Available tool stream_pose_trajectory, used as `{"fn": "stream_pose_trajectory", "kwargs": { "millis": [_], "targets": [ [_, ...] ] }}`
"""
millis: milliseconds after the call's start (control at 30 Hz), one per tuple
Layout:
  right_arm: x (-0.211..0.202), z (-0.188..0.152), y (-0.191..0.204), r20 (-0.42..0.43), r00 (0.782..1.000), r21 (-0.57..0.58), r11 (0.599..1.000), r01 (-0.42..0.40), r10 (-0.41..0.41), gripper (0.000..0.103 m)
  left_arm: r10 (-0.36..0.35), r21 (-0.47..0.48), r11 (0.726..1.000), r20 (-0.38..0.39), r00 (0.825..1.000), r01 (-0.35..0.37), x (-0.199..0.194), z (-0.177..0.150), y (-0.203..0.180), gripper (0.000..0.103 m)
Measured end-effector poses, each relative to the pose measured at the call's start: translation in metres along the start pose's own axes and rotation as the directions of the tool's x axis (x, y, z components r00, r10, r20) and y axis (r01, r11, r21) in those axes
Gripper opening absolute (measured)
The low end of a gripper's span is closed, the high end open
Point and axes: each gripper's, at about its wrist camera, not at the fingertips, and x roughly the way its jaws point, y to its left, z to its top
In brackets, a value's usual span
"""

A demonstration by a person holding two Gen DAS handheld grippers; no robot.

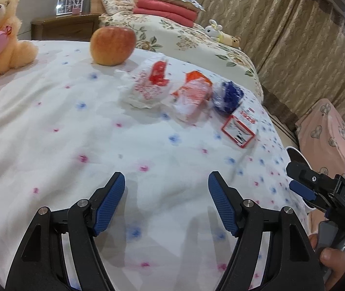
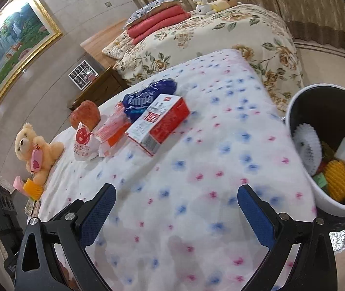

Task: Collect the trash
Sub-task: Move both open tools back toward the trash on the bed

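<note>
Left wrist view: left gripper (image 1: 166, 202) spread wide, nothing held, hovering low over the flowered bedsheet (image 1: 51, 126). Ahead and to the right, a row of four trash pieces: white-and-red wrapper (image 1: 148, 86), orange-and-white packet (image 1: 191, 97), blue crumpled bag (image 1: 228, 95), red-and-white box (image 1: 240, 128). Row running from upper left to lower right, box nearest. One apple (image 1: 113, 46) behind the row, one teddy bear (image 1: 0, 36) at far left; neither looks like trash. Right gripper (image 1: 303, 189) at the right edge, side-on, opening impossible to judge from here.

Right wrist view: right gripper (image 2: 176, 208) wide open and empty. Box (image 2: 159, 123) straight ahead and slightly left, long axis slanting from lower left to upper right, so the jaws would need to close across its short side. Blue bag (image 2: 148, 97) touching it behind; packet (image 2: 113, 131) and wrapper (image 2: 83, 143) further left beside the apple (image 2: 85, 116). One bin (image 2: 296, 111) at the bed's right edge, already holding several bits. Probably the right gripper's job: nearer both box and bin
</note>
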Motion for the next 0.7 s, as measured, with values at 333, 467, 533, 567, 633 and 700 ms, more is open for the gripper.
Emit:
{"fn": "stream_pose_trajectory", "kwargs": {
  "millis": [333,467,533,567,633,700],
  "targets": [
    [0.028,0.009,0.023,-0.026,1.000,-0.017,1.000,-0.014,0.014,0.101,0.034,-0.017,0.999,0.007,0.999,-0.034,0.007,0.017,0.020,0.073],
    [0.039,0.014,0.031,-0.026,1.000,-0.014,1.000,-0.010,0.010,0.101,0.041,-0.014,0.999,0.013,0.999,-0.041,0.011,0.029,0.026,0.073],
    [0.044,0.017,0.035,-0.022,1.000,-0.016,1.000,-0.002,0.001,0.101,0.046,-0.010,0.999,0.019,0.999,-0.045,0.014,0.036,0.029,0.073],
    [0.047,0.019,0.038,-0.019,1.000,-0.017,1.000,0.009,-0.009,0.101,0.047,-0.010,0.999,0.023,0.999,-0.046,0.015,0.038,0.030,0.073],
    [0.053,0.023,0.040,-0.014,1.000,-0.011,1.000,0.023,-0.024,0.101,0.051,-0.009,0.999,0.031,0.998,-0.051,0.019,0.047,0.034,0.073],
    [0.058,0.028,0.043,-0.008,0.999,-0.003,0.999,0.036,-0.036,0.101,0.053,-0.008,0.999,0.034,0.998,-0.053,0.024,0.054,0.037,0.073]
  ]
}}
